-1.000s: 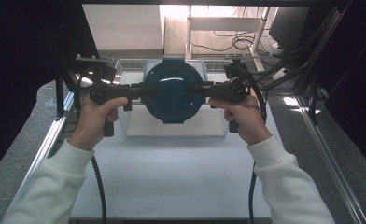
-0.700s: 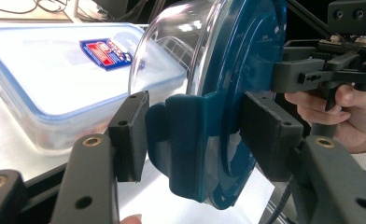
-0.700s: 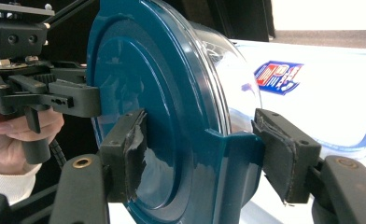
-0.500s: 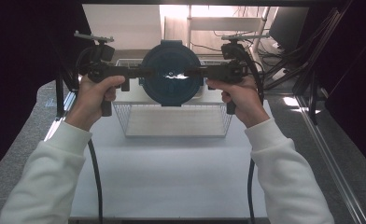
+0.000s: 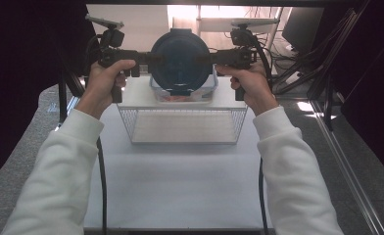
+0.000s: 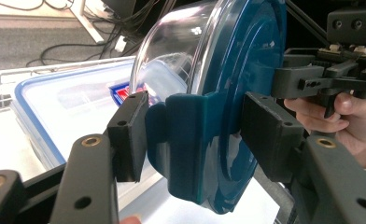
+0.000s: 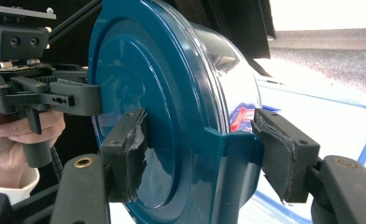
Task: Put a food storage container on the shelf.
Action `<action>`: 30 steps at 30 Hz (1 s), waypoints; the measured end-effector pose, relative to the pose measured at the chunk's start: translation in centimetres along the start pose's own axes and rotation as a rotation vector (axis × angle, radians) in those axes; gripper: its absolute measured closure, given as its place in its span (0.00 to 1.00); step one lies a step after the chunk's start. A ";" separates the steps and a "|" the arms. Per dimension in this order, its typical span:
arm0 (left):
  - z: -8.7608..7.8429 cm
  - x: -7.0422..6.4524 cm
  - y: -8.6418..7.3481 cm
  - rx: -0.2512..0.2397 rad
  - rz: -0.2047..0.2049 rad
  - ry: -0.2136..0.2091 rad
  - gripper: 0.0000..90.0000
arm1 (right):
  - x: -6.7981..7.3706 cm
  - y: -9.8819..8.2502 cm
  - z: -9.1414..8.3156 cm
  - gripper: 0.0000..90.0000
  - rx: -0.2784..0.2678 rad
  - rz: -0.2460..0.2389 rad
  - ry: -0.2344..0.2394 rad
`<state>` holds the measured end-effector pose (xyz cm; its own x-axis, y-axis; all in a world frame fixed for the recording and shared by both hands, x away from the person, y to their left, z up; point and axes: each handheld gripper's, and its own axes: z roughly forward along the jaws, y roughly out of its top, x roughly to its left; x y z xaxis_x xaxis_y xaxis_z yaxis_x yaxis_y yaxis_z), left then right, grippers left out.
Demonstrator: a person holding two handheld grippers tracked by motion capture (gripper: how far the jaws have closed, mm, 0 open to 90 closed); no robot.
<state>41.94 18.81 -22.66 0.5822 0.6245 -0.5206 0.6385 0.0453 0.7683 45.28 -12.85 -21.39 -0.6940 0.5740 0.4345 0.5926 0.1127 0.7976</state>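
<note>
A round clear container with a dark blue lid [image 5: 180,61] hangs in the air on its side, lid toward me, above the far part of the table. My left gripper [image 5: 148,58] is shut on the lid's clasp at one side, my right gripper [image 5: 213,58] on the clasp at the opposite side. In the left gripper view both pads of the left gripper [image 6: 197,135] press on the blue clasp [image 6: 190,140]. The right gripper view shows the right gripper [image 7: 200,158] clamped on the other clasp [image 7: 237,154] of the lid [image 7: 139,93].
Below the container a rectangular clear box with a blue-rimmed lid [image 5: 182,93] lies on a white wire rack [image 5: 180,125]. The white table [image 5: 180,191] stretches toward me. Cables and metal frame posts [image 5: 327,98] stand at the right, dark curtains at both sides.
Both hands have carried the round container up and away from me, from in front of the wire rack to above the rectangular box. The grip on both clasps is unchanged.
</note>
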 end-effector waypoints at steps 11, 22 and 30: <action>2.2 3.2 0.8 0.002 -0.109 -0.024 0.48 | -3.3 0.4 2.0 0.41 0.004 0.096 0.009; 3.9 5.7 1.0 -0.006 -0.254 -0.043 0.43 | -5.7 0.8 3.4 0.41 0.023 0.282 0.035; 4.6 7.2 0.7 -0.027 -0.307 -0.078 0.40 | -6.7 0.6 4.2 0.41 0.003 0.356 0.037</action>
<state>48.88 19.73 -27.62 0.4018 0.5163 -0.7563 0.7774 0.2441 0.5797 52.02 -13.16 -25.55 -0.4585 0.5480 0.6996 0.8008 -0.0867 0.5927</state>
